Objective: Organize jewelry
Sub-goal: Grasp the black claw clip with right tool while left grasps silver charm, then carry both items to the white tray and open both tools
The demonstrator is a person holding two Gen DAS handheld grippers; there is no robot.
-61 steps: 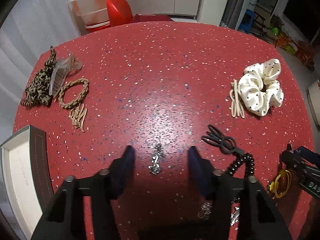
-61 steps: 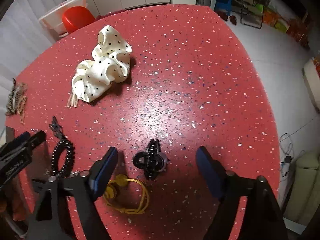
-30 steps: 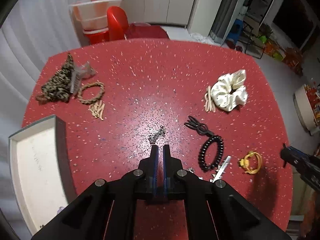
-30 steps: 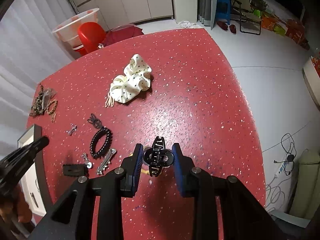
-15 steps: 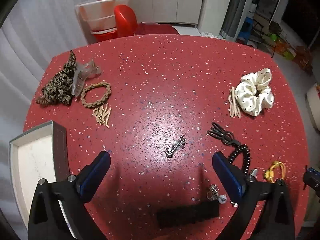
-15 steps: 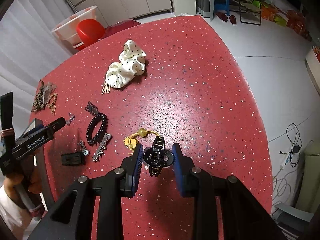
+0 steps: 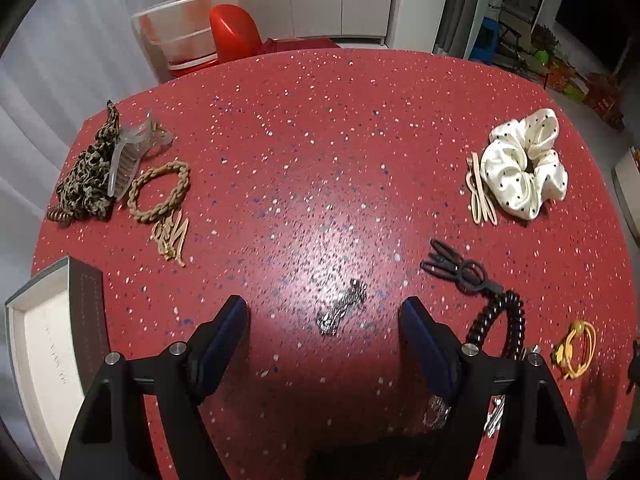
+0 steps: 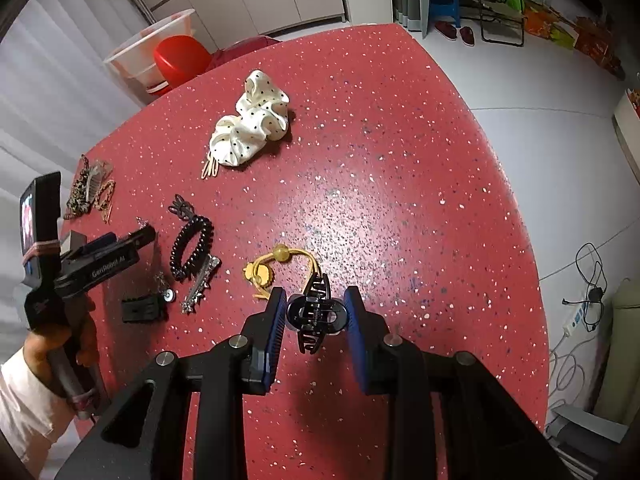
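Left wrist cam sits low over the table, looking forward past its fingers. Right wrist cam sits higher, tilted down (floor visible). Both share the scrunchie and coil tie.

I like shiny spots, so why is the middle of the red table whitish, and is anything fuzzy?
Left wrist view: lamp glare whitens the table; the small silver charm there looks motion-blurred. Right wrist view: a similar glare patch, but the black claw clip looks sharp.

Two scrunchies out here: one cream dotted scrunchie, one leopard scrunchie (far-left edge). Two claw clips: black claw clip, clear claw clip. One open box.
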